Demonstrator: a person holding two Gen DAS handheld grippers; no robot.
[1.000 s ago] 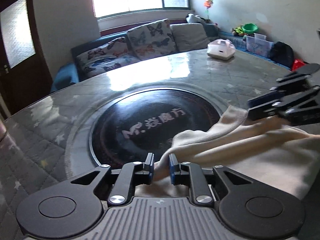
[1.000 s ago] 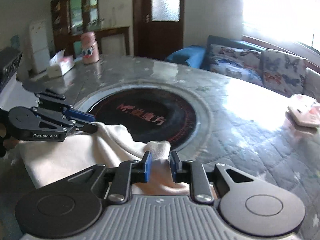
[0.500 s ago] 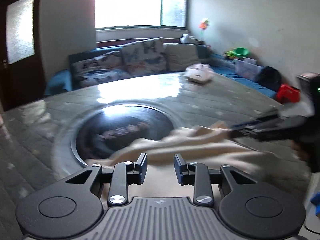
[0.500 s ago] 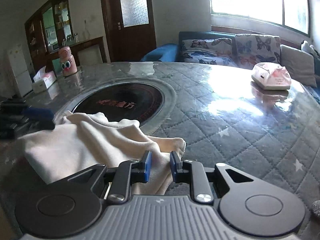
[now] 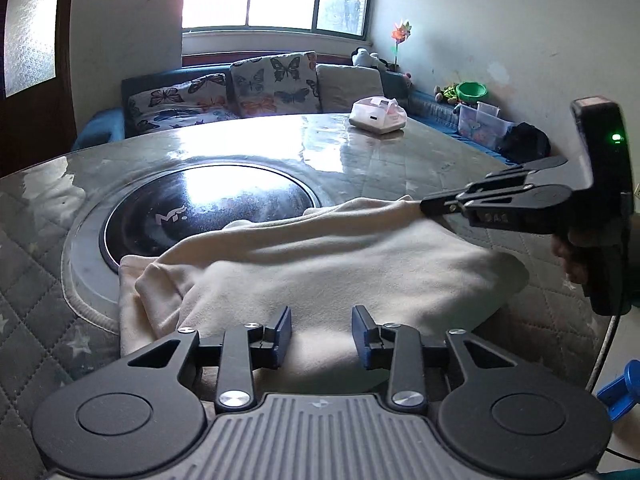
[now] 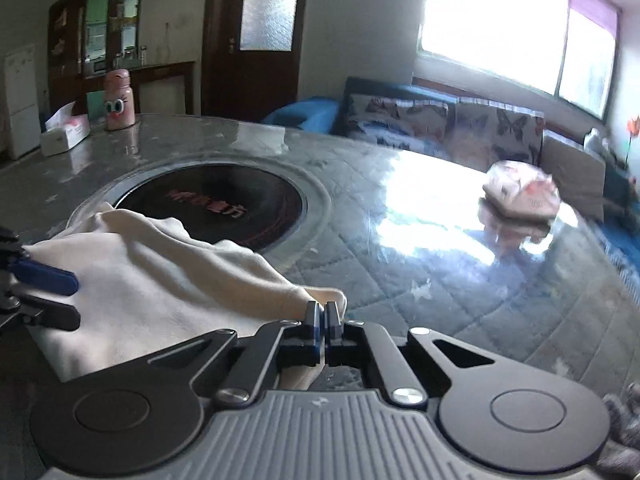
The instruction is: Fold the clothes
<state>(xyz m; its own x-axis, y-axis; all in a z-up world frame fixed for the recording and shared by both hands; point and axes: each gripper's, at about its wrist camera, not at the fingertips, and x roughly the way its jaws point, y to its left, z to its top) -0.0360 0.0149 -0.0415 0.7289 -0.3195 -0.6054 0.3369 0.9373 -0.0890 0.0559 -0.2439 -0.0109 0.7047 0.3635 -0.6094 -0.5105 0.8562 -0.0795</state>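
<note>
A cream garment [image 5: 340, 264] lies partly folded on the round table, one end over the dark centre disc [image 5: 208, 204]. My left gripper [image 5: 322, 330] is open and empty, just above the garment's near edge. My right gripper [image 6: 323, 314] is shut on a corner of the garment [image 6: 168, 276]. In the left wrist view the right gripper [image 5: 424, 206] holds that corner lifted at the far right. The left gripper's blue pads [image 6: 44, 278] show at the left edge of the right wrist view.
A quilted cover under glass tops the table [image 5: 400, 160]. A pink-white pouch [image 5: 378, 114] lies at the far side. A tissue box [image 6: 64, 134] and a pink bottle [image 6: 117, 100] stand on the far left. A sofa with butterfly cushions [image 5: 240, 88] is behind.
My left gripper let go of the garment and opened, drawing back to the near edge. My right gripper closed tighter on its corner and carried it over the garment.
</note>
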